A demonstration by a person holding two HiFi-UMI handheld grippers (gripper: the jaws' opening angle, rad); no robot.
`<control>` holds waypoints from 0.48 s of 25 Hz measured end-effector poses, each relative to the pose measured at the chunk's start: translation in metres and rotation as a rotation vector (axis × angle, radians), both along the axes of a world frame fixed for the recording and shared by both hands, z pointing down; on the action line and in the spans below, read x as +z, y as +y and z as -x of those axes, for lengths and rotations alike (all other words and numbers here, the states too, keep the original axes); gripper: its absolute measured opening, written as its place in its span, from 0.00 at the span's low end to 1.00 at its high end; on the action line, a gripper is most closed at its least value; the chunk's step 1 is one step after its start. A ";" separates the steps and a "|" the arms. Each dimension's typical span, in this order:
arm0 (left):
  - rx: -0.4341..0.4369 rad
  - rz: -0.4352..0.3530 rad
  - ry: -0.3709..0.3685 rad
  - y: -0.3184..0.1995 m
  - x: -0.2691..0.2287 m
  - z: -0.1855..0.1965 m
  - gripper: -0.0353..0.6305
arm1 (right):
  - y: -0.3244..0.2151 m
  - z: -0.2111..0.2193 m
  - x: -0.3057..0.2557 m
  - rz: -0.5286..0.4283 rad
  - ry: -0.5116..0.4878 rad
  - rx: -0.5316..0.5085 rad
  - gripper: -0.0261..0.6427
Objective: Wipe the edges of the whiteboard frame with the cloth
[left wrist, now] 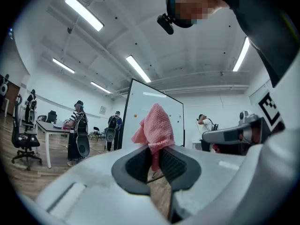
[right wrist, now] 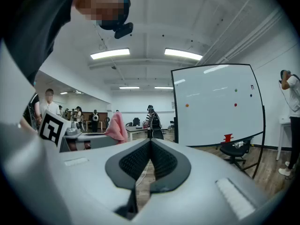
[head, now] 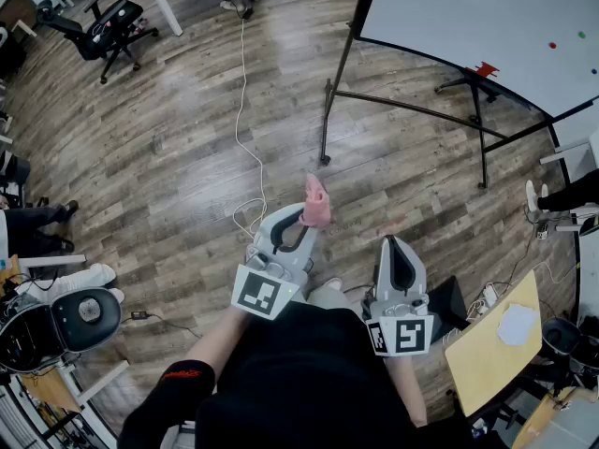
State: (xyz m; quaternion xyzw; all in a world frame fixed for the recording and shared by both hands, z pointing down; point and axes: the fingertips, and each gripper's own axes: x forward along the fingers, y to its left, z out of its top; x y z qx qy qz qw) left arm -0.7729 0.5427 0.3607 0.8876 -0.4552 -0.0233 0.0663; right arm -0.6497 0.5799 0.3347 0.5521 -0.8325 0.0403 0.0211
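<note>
Only the left gripper view shows the cloth [left wrist: 157, 125] pinched deep inside the left tongs [left wrist: 156, 149]. The right tongs [right wrist: 150, 143] are closed, empty.

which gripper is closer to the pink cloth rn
Left. The left gripper is shut on the pink cloth, which sticks up out of its jaws. The right gripper is shut and empty, off to the cloth's right and not touching it.

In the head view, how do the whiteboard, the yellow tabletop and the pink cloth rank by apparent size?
Largest: whiteboard.
Middle: yellow tabletop.
Smallest: pink cloth, though it is nearer the camera.
</note>
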 end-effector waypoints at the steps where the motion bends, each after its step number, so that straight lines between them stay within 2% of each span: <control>1: 0.000 0.001 -0.003 0.008 -0.001 -0.004 0.10 | 0.005 -0.002 -0.004 -0.008 -0.001 -0.005 0.04; 8: 0.015 0.015 -0.028 0.054 -0.002 -0.058 0.10 | 0.037 -0.041 -0.002 -0.017 0.019 -0.048 0.04; 12: -0.003 0.017 -0.035 0.067 -0.006 -0.075 0.10 | 0.051 -0.059 -0.004 -0.028 0.006 -0.062 0.04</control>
